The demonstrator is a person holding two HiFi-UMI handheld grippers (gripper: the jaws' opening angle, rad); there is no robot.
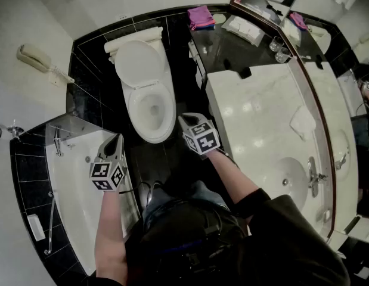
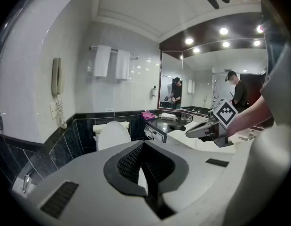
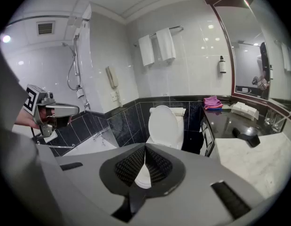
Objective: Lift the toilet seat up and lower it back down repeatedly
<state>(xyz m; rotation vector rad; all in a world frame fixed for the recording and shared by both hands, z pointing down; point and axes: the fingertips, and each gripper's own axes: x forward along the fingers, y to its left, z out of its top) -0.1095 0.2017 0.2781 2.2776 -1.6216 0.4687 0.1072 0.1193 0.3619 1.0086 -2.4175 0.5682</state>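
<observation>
1. Black-tiled bathroom: toilet seat [image 1: 152, 137] apparently down on the bowl, lid upright.
2. Left gripper [image 1: 117, 139] and right gripper [image 1: 183, 119]: jaws pressed together, empty, short of the bowl.
3. Advice: hook the front edge, lift slowly.

Toilet [image 1: 149, 94] between bathtub [image 1: 83, 201] left and counter [image 1: 256, 130] right

We held our right gripper [image 3: 145, 150] with its jaws together, nothing between them. Ahead we saw the toilet [image 3: 165, 126], its lid [image 3: 164, 118] upright, and our left gripper [image 3: 58, 110] off to the left.
</observation>
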